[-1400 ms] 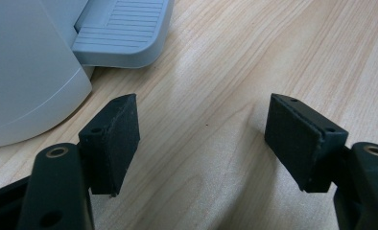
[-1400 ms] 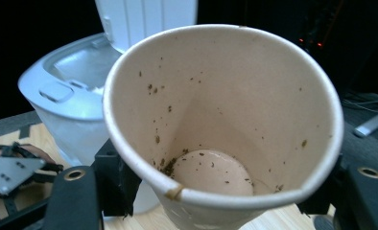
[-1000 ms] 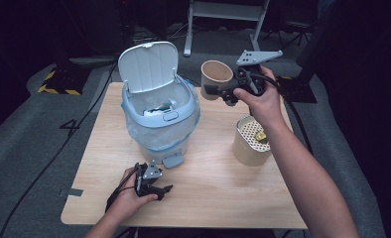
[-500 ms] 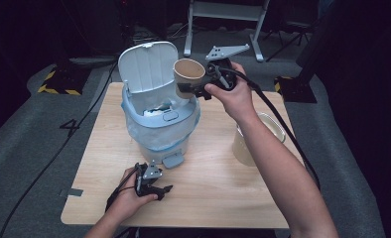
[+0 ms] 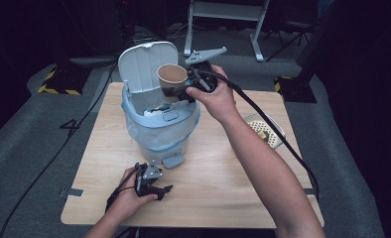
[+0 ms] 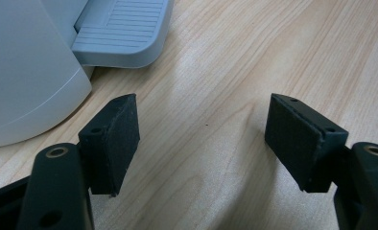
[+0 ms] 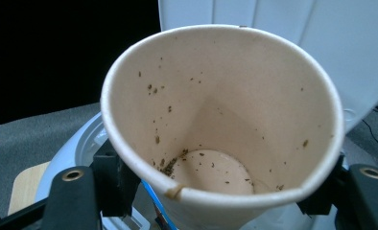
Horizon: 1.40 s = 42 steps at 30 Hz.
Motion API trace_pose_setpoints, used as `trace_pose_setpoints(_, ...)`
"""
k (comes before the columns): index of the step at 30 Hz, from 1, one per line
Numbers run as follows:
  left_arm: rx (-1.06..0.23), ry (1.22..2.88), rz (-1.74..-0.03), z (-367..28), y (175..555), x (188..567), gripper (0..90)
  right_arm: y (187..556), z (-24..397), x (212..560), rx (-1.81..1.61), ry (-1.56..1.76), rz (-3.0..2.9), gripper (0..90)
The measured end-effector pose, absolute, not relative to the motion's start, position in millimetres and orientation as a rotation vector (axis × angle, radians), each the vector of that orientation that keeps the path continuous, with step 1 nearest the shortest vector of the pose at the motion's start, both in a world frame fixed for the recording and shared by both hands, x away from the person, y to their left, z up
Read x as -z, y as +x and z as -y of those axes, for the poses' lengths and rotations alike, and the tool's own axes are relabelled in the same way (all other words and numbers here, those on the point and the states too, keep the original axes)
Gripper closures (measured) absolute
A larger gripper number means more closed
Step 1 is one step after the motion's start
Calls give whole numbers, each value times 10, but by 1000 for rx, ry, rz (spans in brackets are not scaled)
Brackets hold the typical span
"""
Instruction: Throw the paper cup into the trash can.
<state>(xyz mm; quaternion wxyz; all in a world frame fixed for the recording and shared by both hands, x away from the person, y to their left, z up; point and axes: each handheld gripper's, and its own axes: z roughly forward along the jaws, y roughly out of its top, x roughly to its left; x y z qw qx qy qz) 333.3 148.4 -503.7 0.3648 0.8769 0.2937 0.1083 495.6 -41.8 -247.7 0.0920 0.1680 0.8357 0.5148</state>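
Note:
A brown paper cup (image 5: 172, 79) lies on its side in my right gripper (image 5: 179, 91), which is shut on it above the open pedal bin (image 5: 159, 124). In the right gripper view the cup (image 7: 225, 124) faces the camera, squeezed between both pads, with dark crumbs stuck inside. The bin's white lid (image 5: 145, 65) stands up behind the cup, and a pale blue liner hangs over the bin's rim. My left gripper (image 5: 158, 189) rests on the wooden table (image 5: 223, 168) in front of the bin's pedal (image 5: 172, 159). Its jaws stand wide apart over bare wood in the left gripper view (image 6: 204, 139).
A second cup or small container (image 5: 263, 130) with a patterned top stands on the table at the right, partly behind my right forearm. Dark floor, cables and a metal stand surround the table. The bin's pedal (image 6: 122, 31) lies just ahead of the left jaws.
My right hand has carried the cup leftward from beside the bin to above its open mouth. The left gripper has stayed in place.

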Motion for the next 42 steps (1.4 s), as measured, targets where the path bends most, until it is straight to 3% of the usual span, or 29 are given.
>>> trace_pose_setpoints(18,-277,2258,-753,-1485,3335,5036,278,4967,194,2627,-1283,507,-2594,300)
trace_pose_setpoints(19,-277,2257,-754,-1485,3334,5036,278,4972,194,2635,-1274,505,-2600,285)
trace_pose_setpoints(21,-277,2258,-753,-1485,3335,5036,278,4972,197,2647,-1264,448,-2576,145)
trace_pose_setpoints(23,-276,2258,-753,-1485,3335,5036,278,4960,203,2642,-1267,421,-2539,177)
trace_pose_setpoints(42,-276,2258,-752,-1484,3336,5036,277,4898,520,2478,-1309,444,-2412,187)
